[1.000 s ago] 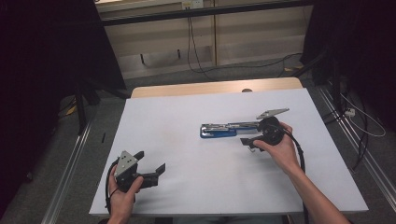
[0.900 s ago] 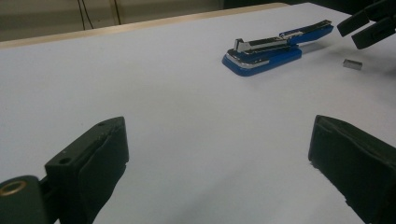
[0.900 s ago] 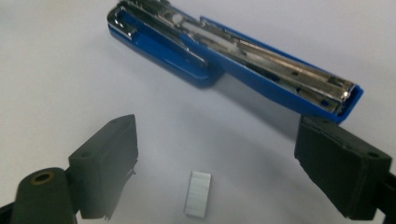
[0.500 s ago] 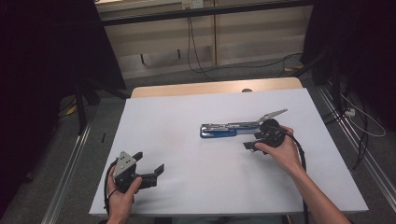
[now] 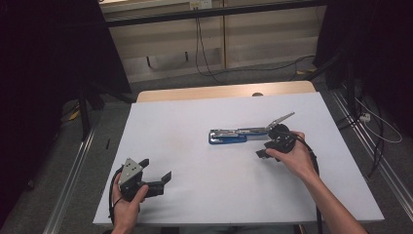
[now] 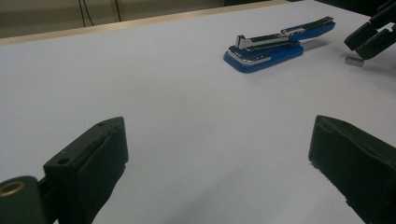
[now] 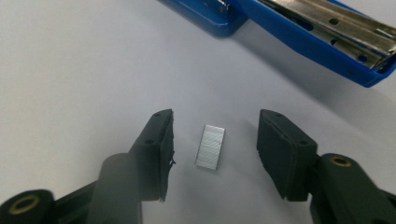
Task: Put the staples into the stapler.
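A blue stapler (image 5: 228, 137) lies on the white table (image 5: 195, 117) with its metal top arm (image 5: 281, 118) swung up. It also shows in the left gripper view (image 6: 275, 44) and the right gripper view (image 7: 303, 37). A short silver strip of staples (image 7: 210, 146) lies flat just in front of it. My right gripper (image 7: 217, 116) straddles the strip; its jaws have just been closing, with a gap left on each side of the strip. The right gripper (image 5: 263, 152) sits at the stapler's right end. My left gripper (image 5: 157, 168) rests open near the front left, with nothing between its jaws.
The tabletop has a wooden strip (image 5: 224, 91) along its far edge. Metal rails (image 5: 73, 165) run along both sides of the table, and cables (image 5: 204, 58) lie on the floor beyond it.
The right gripper's jaws have drawn closer together around the staple strip. Both hands stay where they were, and the stapler has not moved.
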The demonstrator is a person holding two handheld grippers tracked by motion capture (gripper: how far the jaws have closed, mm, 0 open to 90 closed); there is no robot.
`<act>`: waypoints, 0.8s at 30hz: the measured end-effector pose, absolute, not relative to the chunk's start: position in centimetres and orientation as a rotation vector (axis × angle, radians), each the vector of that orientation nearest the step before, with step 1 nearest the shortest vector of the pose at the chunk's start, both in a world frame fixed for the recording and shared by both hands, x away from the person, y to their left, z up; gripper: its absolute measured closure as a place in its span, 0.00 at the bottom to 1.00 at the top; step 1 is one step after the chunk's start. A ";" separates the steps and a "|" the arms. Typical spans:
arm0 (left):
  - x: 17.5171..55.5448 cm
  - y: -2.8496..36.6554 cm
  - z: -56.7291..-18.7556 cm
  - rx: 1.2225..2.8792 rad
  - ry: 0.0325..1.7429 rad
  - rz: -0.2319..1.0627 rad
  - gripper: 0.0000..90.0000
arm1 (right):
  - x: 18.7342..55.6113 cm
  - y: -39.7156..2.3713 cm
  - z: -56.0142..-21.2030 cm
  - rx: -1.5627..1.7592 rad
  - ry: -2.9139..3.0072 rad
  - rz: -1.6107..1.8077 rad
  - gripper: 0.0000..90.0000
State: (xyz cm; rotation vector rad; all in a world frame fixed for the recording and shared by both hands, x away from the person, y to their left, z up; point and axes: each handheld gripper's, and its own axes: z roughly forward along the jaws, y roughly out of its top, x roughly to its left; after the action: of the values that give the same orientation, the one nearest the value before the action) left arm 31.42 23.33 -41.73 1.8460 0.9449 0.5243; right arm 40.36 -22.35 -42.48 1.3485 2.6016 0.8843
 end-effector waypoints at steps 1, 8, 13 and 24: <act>31.4 23.3 -41.7 1.847 0.945 0.523 0.05 | 40.4 -22.3 -42.5 1.339 2.609 0.877 0.53; 31.5 23.3 -41.8 1.852 0.942 0.522 0.05 | 40.6 -21.8 -42.3 1.309 2.668 0.808 0.61; 31.4 23.3 -41.8 1.853 0.945 0.521 0.05 | 40.6 -21.8 -42.5 1.291 2.680 0.786 0.69; 31.4 23.2 -41.8 1.853 0.942 0.518 0.05 | 40.7 -21.6 -42.8 1.284 2.705 0.733 0.79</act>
State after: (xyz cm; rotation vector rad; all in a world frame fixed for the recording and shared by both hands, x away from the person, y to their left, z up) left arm 31.44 23.24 -41.77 1.8535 0.9422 0.5185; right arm 40.67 -21.62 -42.75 1.2839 2.7046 0.7330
